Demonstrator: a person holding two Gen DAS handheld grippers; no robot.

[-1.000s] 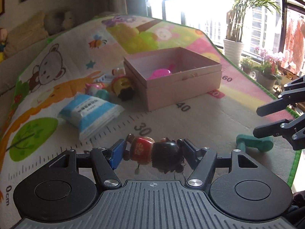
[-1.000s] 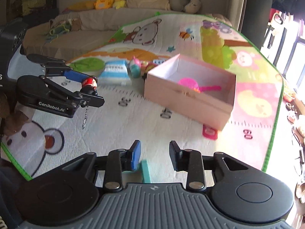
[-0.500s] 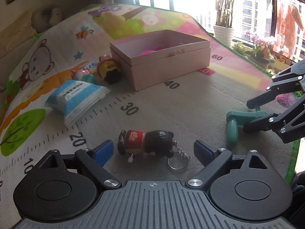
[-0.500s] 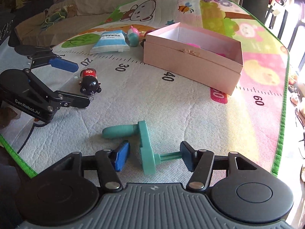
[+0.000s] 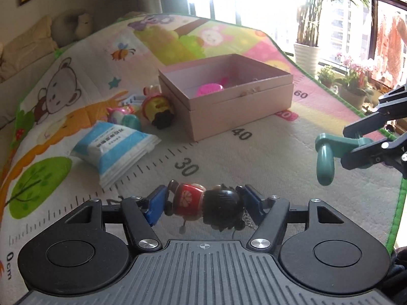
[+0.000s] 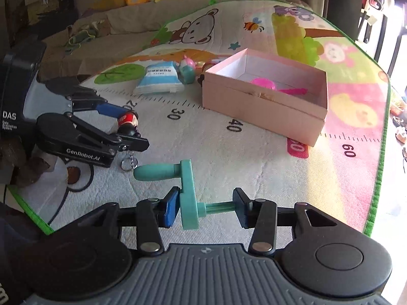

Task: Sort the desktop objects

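Observation:
My left gripper (image 5: 204, 203) is shut on a small doll keychain (image 5: 203, 202) with a red body and black hair, held above the play mat; it also shows in the right wrist view (image 6: 128, 124), its ring (image 6: 127, 164) dangling. My right gripper (image 6: 206, 207) is shut on a teal crank handle (image 6: 188, 193), lifted off the mat; the handle also shows in the left wrist view (image 5: 328, 152). An open pink box (image 5: 229, 101) with a pink toy (image 5: 209, 90) inside stands at mid mat.
A blue-and-white packet (image 5: 114, 150), a small pastel toy (image 5: 124, 117) and a yellow-and-black doll (image 5: 159, 108) lie left of the box. The mat's green edge (image 5: 399, 203) runs at the right. Potted plants (image 5: 307, 56) stand by the window.
Half a second ago both grippers were open around their objects lying on the mat. Both have closed on them and lifted them.

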